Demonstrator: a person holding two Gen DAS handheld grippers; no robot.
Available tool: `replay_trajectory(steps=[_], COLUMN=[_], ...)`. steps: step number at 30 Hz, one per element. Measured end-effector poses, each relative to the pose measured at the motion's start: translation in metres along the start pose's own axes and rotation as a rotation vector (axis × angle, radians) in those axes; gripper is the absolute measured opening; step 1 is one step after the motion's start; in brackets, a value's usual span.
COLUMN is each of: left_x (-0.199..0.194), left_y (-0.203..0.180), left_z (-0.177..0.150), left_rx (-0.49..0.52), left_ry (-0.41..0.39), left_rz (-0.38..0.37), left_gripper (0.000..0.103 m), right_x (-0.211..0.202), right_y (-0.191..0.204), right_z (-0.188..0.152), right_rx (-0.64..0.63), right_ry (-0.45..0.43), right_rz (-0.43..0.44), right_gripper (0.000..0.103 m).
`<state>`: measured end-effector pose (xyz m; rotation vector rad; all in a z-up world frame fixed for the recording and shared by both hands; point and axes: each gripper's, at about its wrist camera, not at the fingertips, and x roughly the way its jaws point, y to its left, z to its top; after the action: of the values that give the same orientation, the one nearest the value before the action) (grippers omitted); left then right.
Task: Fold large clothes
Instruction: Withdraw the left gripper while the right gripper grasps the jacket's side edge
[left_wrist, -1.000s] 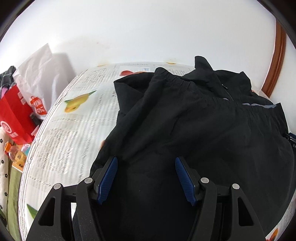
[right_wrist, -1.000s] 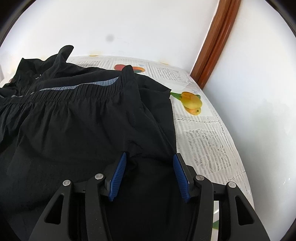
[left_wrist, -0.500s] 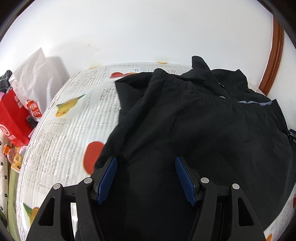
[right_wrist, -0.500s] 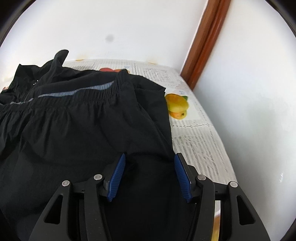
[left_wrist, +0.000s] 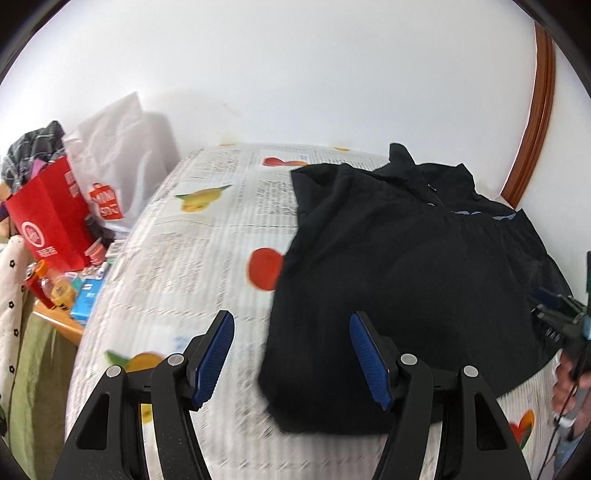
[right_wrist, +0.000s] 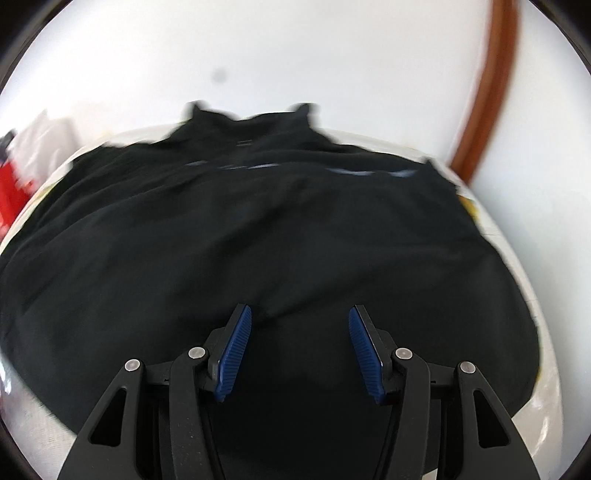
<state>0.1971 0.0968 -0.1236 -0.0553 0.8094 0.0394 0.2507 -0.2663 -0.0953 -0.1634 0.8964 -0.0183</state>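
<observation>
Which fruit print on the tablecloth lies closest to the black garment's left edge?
The red round print, touching the garment; the yellow one sits apart, farther back.

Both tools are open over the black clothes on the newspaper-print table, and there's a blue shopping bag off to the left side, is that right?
Not quite: the shopping bag is red, not blue, as the left wrist view shows. The rest holds: the left tool and right tool are both open over the black clothes on the newspaper-print table.
</observation>
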Motion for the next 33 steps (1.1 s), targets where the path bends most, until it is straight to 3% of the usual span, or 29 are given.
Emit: replay_trajectory(steps=[3, 8, 13, 17, 20, 24, 28, 33], left_x=[-0.012, -0.024, -0.030, -0.034, -0.035, -0.036, -0.038, -0.034], left_y=[0.011, 0.035, 0.055, 0.071, 0.082, 0.090, 0.099, 0.107], left_z=[-0.007, -0.021, -0.043, -0.060, -0.070, -0.078, -0.080, -0.083], left_rx=[-0.012, -0.052, -0.076, -0.098, -0.125, -0.136, -0.152, -0.180], left_ry=[-0.015, -0.017, 0.000, 0.021, 0.030, 0.037, 0.033, 0.048], left_rz=[0.018, 0.044, 0.067, 0.082, 0.080, 0.071, 0.059, 0.022], left_gripper=[0.063, 0.063, 0.063, 0.063, 0.063, 0.063, 0.063, 0.063], right_x=[-0.010, -0.034, -0.049, -0.064, -0.062, -0.048, -0.062, -0.079], right_y=[0.033, 0.067, 0.096, 0.117, 0.138, 0.162, 0.195, 0.229], right_z=[-0.009, -0.023, -0.036, -0.034, -0.026, -0.020, -0.033, -0.041], right_rx=[-0.042, -0.048, -0.124, -0.165, -0.177, -0.177, -0.325, -0.528], right_ry=[-0.011, -0.005, -0.008, -0.030, -0.051, 0.010, 0.006, -0.073], right_rz=[-0.024, 0.064, 0.101, 0.190, 0.195, 0.244, 0.305, 0.277], right_gripper=[0.054, 0.053, 0.054, 0.054, 0.055, 0.055, 0.055, 0.067])
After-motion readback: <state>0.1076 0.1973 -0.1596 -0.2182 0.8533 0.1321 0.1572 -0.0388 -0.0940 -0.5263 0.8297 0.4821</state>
